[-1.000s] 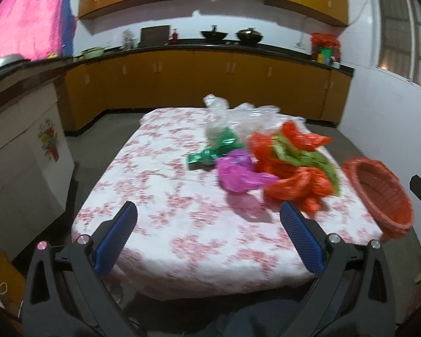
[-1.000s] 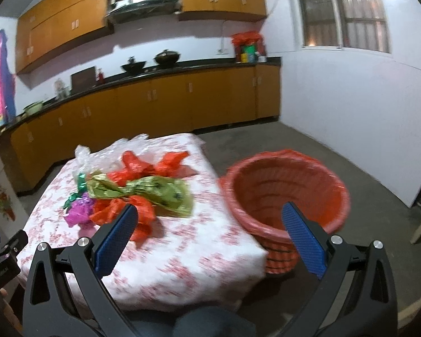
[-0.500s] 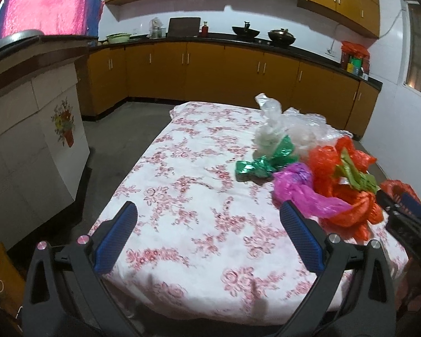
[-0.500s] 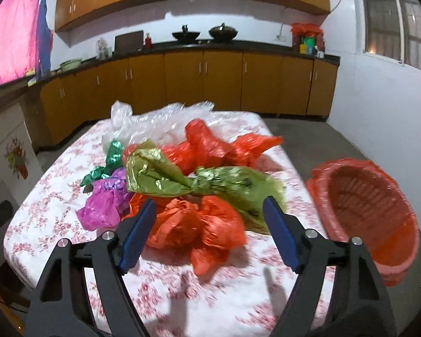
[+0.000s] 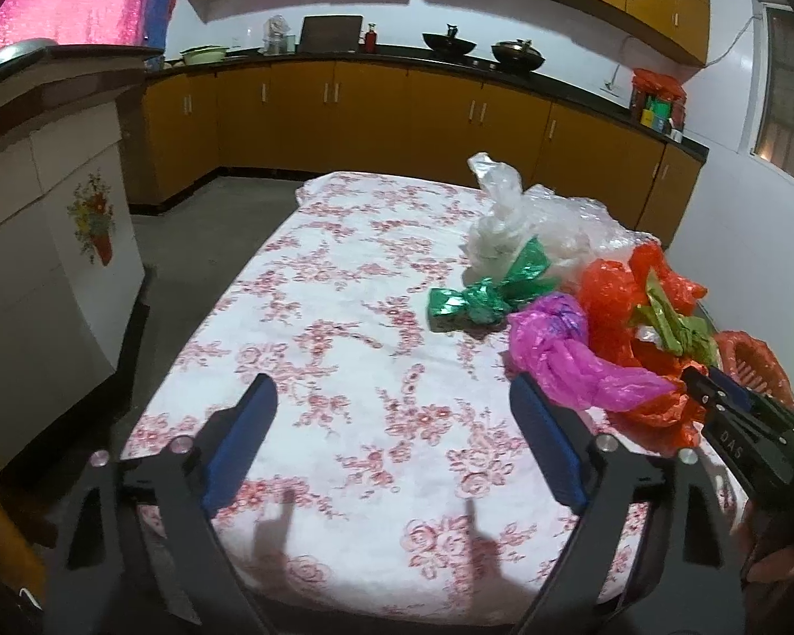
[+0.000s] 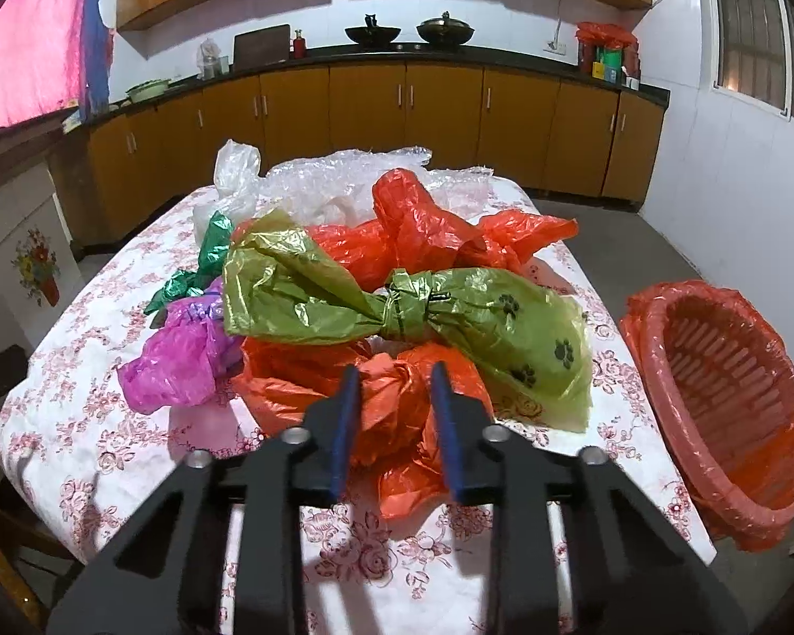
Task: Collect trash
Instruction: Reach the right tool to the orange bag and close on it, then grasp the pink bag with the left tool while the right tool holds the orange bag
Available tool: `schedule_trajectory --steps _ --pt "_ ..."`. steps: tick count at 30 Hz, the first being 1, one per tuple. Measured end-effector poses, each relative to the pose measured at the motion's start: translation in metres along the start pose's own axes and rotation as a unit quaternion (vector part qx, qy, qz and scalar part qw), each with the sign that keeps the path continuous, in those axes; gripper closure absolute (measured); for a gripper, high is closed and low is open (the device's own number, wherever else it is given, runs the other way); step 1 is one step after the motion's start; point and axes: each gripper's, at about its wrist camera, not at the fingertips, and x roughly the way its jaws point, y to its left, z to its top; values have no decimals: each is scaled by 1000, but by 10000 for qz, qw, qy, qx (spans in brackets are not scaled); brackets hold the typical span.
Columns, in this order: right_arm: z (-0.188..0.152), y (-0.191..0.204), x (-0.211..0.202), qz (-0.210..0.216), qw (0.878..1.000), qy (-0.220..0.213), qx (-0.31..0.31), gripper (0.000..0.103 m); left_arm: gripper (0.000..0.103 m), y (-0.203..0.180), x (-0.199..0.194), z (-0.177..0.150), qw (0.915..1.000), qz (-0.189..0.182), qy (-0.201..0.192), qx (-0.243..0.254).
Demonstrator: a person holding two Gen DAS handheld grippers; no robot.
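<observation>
Both hand-held grippers have dropped closer to the bench (image 6: 106, 455). Right hand-held gripper (image 6: 394, 386) is closing on the nearest orange bag (image 6: 397, 402); left hand-held gripper (image 5: 391, 413) closing slightly, holding nothing. Next likely calls for lifting into the basket (image 6: 725, 386).

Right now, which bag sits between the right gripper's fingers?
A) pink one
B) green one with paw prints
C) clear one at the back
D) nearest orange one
D: in the right wrist view the right gripper is closing with the nearest orange bag bunched between its blue fingers; the paw-print bag lies behind it.
</observation>
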Motion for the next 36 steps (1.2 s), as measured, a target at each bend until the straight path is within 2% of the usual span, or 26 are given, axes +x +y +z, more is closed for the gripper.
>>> schedule_trajectory --steps 5,16,24,27,29,31,34,36 --pt "-1 -8 -11 84 9999 -86 65 83 25 -16 2 4 9997 -237 41 102" --pt "-5 -24 -27 35 9997 -226 53 85 27 -58 11 14 9969 -686 113 361" --pt "-11 -28 -33 66 9998 -201 66 85 39 -85 41 19 9943 -828 522 427" --pt "-13 -30 -34 54 9998 -184 82 85 49 -91 57 16 9922 -867 803 408" --pt "-13 -31 -35 60 9998 -190 100 85 66 -91 67 13 9905 -885 976 397" --pt "-12 -33 -36 68 9997 -205 117 85 77 -90 73 10 9883 -946 1139 369" --pt "-12 -32 -39 88 9996 -230 127 85 90 -88 72 8 9881 -969 1127 408" --pt "-12 -32 -41 116 9995 -254 135 85 93 -86 66 7 9887 -961 1053 461"
